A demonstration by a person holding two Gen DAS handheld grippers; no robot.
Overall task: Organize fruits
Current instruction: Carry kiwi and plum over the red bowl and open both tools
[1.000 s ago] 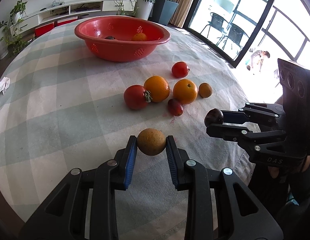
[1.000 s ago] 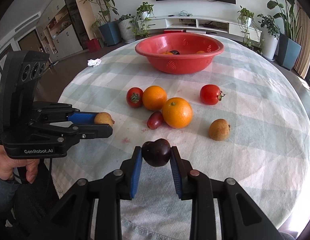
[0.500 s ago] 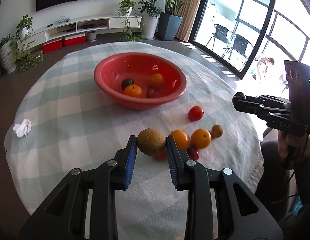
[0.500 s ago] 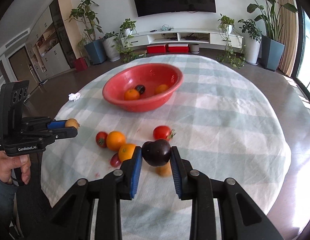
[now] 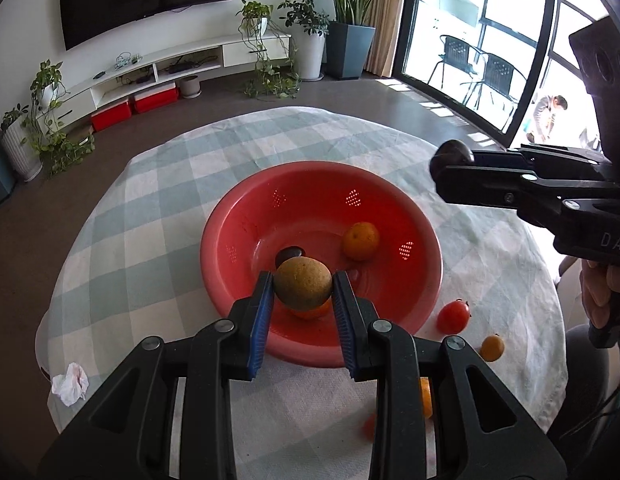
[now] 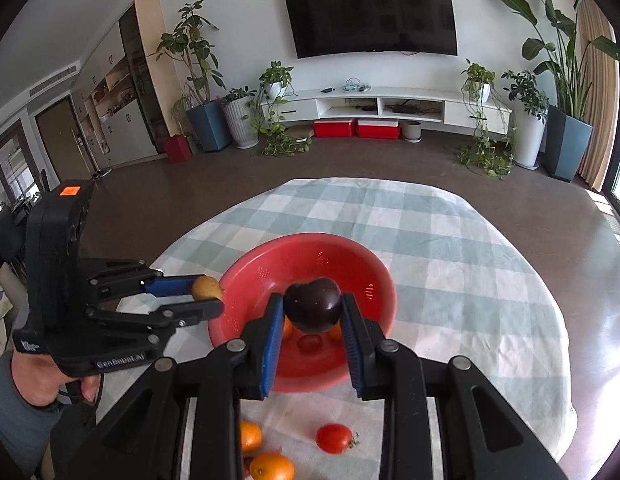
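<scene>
My left gripper [image 5: 303,290] is shut on a round brown fruit [image 5: 303,283] and hangs above the near side of the red bowl [image 5: 230,264]. My right gripper [image 6: 311,312] is shut on a dark purple plum [image 6: 313,304] over the same red bowl [image 6: 369,276]. In the left wrist view the right gripper [image 5: 449,164] enters from the right with the plum [image 5: 450,155] above the bowl's far right rim. The right wrist view shows the left gripper [image 6: 208,296] at the bowl's left rim with its brown fruit [image 6: 206,287]. An orange [image 5: 360,241] and a dark fruit [image 5: 289,256] lie in the bowl.
On the checked tablecloth [image 5: 158,184] near the bowl lie a tomato [image 5: 453,316], a small orange fruit [image 5: 492,347], and more oranges [image 6: 272,466] with a tomato [image 6: 334,438]. A crumpled tissue [image 5: 70,383] sits at the table's left edge. A hand [image 6: 42,380] holds the left gripper.
Both grippers have risen and moved forward from the loose fruit to above the red bowl, each still holding its fruit. The bowl now sits right under the fingertips.
</scene>
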